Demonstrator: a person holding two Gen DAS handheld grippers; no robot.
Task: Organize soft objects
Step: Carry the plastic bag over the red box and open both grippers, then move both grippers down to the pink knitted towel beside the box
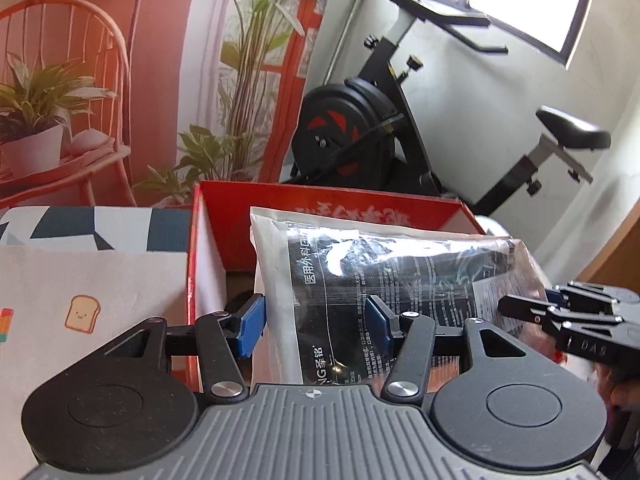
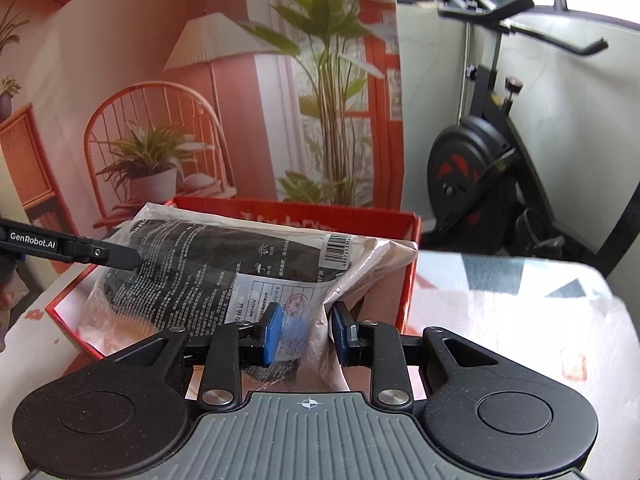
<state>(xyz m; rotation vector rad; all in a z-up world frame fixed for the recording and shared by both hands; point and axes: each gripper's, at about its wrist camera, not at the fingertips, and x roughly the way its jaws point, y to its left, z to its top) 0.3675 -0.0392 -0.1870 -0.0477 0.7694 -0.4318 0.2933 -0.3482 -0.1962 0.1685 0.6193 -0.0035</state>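
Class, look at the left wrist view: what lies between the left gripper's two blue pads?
The plastic packet of black items, held over the red box.

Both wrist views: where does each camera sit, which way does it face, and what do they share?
Left wrist: on the left gripper, looking forward and down along its blue pads at the plastic bag over the red box; the right gripper shows at the right edge.
Right wrist: on the right gripper, facing the same bag and box; the left gripper enters from the left.
Shared: bag, box, exercise bike, plant backdrop.
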